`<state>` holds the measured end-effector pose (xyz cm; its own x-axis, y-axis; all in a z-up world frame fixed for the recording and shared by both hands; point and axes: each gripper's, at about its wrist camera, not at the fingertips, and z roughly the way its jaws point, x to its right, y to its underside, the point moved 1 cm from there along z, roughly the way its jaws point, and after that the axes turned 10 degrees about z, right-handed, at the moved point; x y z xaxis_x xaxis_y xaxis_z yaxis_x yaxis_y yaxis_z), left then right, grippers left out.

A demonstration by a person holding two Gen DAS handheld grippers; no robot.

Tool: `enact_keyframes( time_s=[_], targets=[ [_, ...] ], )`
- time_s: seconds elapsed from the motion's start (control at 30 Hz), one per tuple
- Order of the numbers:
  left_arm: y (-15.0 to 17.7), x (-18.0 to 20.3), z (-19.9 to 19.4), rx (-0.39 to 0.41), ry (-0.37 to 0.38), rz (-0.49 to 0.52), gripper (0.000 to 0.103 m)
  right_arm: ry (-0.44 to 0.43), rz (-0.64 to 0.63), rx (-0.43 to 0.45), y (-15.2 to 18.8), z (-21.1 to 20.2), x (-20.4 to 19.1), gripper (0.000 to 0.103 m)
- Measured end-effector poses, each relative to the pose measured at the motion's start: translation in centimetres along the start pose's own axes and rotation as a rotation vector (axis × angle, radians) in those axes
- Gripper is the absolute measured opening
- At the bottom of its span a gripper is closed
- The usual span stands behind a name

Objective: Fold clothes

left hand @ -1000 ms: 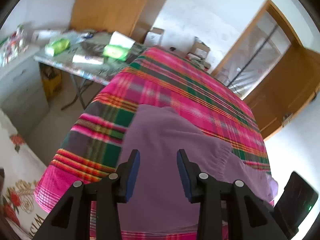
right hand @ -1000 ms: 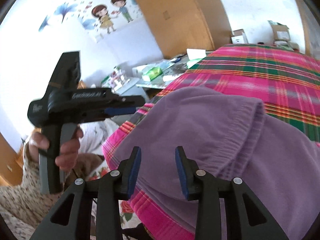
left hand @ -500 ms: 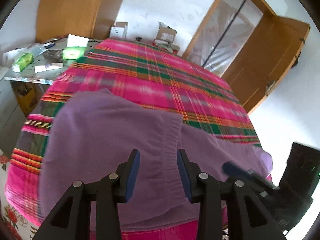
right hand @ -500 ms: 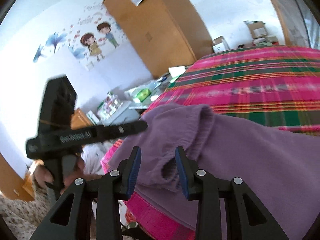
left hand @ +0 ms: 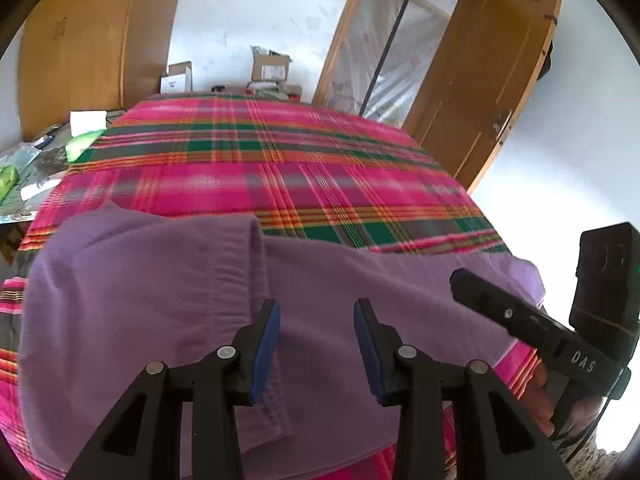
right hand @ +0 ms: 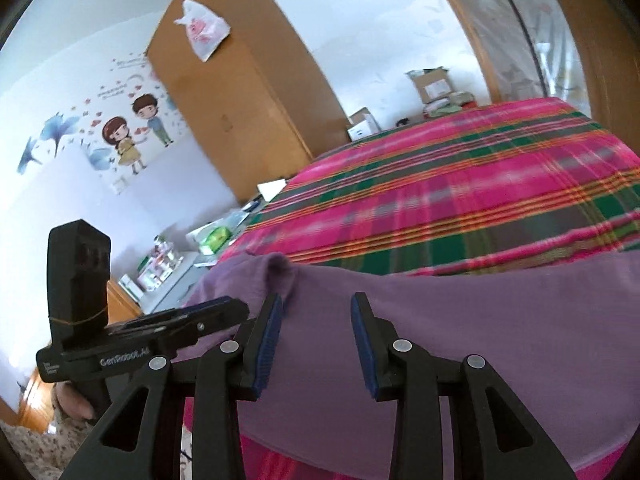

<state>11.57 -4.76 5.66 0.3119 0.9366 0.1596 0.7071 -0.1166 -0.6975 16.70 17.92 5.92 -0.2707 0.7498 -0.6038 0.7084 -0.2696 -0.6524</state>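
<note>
1. Purple garment [left hand: 168, 304] lies spread along the near edge of the bed, on the pink plaid bedspread [left hand: 280, 168], directly ahead of and below both hand-held grippers. A ribbed hem or cuff band runs across it just in front of the left hand-held gripper [left hand: 316, 344], where one layer already seems to be laid over another.

2. Judging by that, the step in hand looks like choosing fresh grip points for the next fold. To do it well, I would bring each tool down onto an edge of the cloth, not its middle, so the pads catch all the layers meant to travel together.

3. Both grips should sit level along the same edge, well apart, so the cloth lifts flat, not bunched.

4. Left hand-held gripper: its blue pads stand moderately spread with nothing between them. It hovers above the garment; I see no contact.

5. Right hand-held gripper [right hand: 316, 340]: likewise spread about halfway and empty, poised over the purple cloth near the corner that rises in a small bump [right hand: 280, 268] just ahead of its left finger. No pinch on the fabric shows.

6. Each tool appears in the other's view, off to the side, held by a hand [left hand: 548, 396] near the bed's edge.
</note>
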Motion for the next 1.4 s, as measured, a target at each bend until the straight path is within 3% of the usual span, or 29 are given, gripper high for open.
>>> enact_keyframes(
  time_s=[0.1,0.3,0.5,0.77,1.1,1.4],
  targets=[
    [-0.1,1.0,1.3,-0.025,0.03,0.018,0.039,0.049,0.002,0.012,0.0,-0.5,1.2,0.037],
    [-0.4,3.0,4.4,-0.077,0.095,0.047,0.039,0.228,-0.049,0.048,0.3,-2.2,4.2,0.037],
    [-0.4,4.7,7.1,-0.104,0.08,0.103,0.039,0.355,0.021,0.053,0.3,-3.9,8.4,0.037],
    [-0.9,6.3,8.2,-0.089,0.045,0.171,0.039,0.451,0.021,0.04,0.2,-5.4,11.0,0.037],
    [-1.6,7.1,9.0,-0.088,0.087,0.147,0.039,0.569,-0.053,0.057,-0.6,-7.7,13.2,0.037],
    [-2.2,8.0,9.8,-0.11,0.124,0.14,0.039,0.672,-0.06,0.171,-3.5,-12.3,16.6,0.037]
  ],
)
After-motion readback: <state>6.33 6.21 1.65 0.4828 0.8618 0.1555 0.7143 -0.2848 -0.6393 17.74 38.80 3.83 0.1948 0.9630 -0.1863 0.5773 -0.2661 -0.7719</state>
